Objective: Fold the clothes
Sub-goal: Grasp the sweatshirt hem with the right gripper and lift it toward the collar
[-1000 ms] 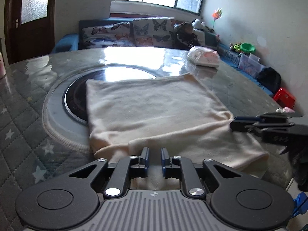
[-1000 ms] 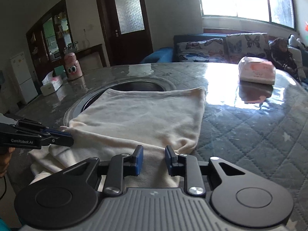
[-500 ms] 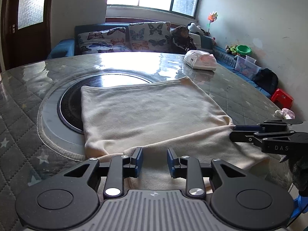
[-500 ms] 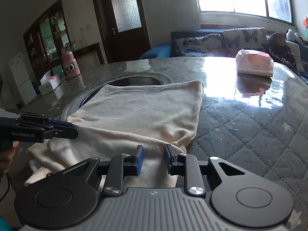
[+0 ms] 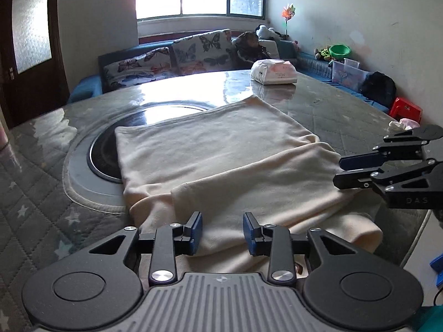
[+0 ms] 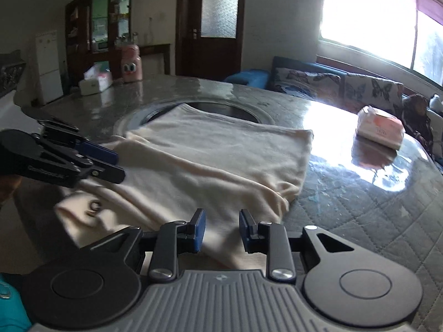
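While spread flat: one garment (image 5: pixel 221 149), two grippers.

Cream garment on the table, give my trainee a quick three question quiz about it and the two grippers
1. True or false: the left gripper is clamped on the cream garment.
2. Which item sits on the table beyond the garment's far right corner? A) a kettle B) a white tissue pack C) a shoe
3. Fill in: part of the garment lies over the dark round ______ set in the tabletop.

Key:
1. False. Its jaws stand apart above the cloth; the right gripper is open too.
2. B, the tissue pack.
3. Inset, the round inset.
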`<action>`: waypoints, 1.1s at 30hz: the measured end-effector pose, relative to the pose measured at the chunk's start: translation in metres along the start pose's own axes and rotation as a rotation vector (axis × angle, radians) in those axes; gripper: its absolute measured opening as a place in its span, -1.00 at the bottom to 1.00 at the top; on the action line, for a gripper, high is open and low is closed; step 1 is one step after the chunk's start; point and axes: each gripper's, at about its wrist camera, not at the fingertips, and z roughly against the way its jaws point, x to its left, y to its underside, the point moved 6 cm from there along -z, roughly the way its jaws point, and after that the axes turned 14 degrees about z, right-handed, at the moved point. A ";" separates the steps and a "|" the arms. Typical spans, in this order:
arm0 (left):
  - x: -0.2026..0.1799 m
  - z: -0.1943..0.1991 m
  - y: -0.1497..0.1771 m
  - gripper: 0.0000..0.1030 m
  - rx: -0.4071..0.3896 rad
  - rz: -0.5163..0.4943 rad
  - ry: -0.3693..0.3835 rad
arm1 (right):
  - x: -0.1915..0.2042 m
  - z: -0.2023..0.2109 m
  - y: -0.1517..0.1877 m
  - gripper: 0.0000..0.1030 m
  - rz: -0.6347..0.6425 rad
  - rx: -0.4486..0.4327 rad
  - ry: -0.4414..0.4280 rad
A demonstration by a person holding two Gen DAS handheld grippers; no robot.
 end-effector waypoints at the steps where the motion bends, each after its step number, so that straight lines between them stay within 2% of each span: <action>1: 0.000 0.000 0.002 -0.27 0.001 -0.003 0.001 | 0.002 0.000 0.000 -0.30 0.006 -0.001 -0.004; 7: 0.000 0.011 0.006 -0.20 -0.009 -0.026 0.007 | 0.009 -0.001 0.005 -0.29 0.011 0.017 -0.012; 14: 0.000 0.048 0.020 -0.04 -0.015 -0.159 0.065 | 0.007 0.019 0.002 -0.15 0.055 0.016 -0.008; 17: -0.008 0.060 0.034 -0.01 -0.007 -0.248 0.097 | 0.009 0.027 0.004 -0.09 0.091 0.031 -0.013; 22: -0.024 0.054 0.051 -0.01 -0.008 -0.360 0.100 | 0.011 0.037 0.009 -0.01 0.150 0.057 -0.007; 24: -0.029 0.050 0.053 -0.01 -0.022 -0.382 0.100 | 0.012 0.040 0.013 0.08 0.172 0.071 -0.001; 28: -0.036 0.045 0.053 -0.02 -0.057 -0.413 0.093 | 0.016 0.043 0.017 0.12 0.201 0.084 -0.006; 29: -0.037 0.043 0.052 -0.04 -0.063 -0.416 0.094 | 0.018 0.043 0.018 0.13 0.212 0.087 -0.010; 31: -0.038 0.042 0.051 -0.29 -0.080 -0.418 0.091 | 0.021 0.042 0.021 0.16 0.230 0.090 -0.016; 32: -0.038 0.041 0.050 -0.35 -0.087 -0.415 0.089 | 0.023 0.042 0.022 0.16 0.246 0.090 -0.021; 33: -0.038 0.041 0.049 -0.52 -0.091 -0.405 0.090 | 0.025 0.041 0.023 0.17 0.256 0.089 -0.026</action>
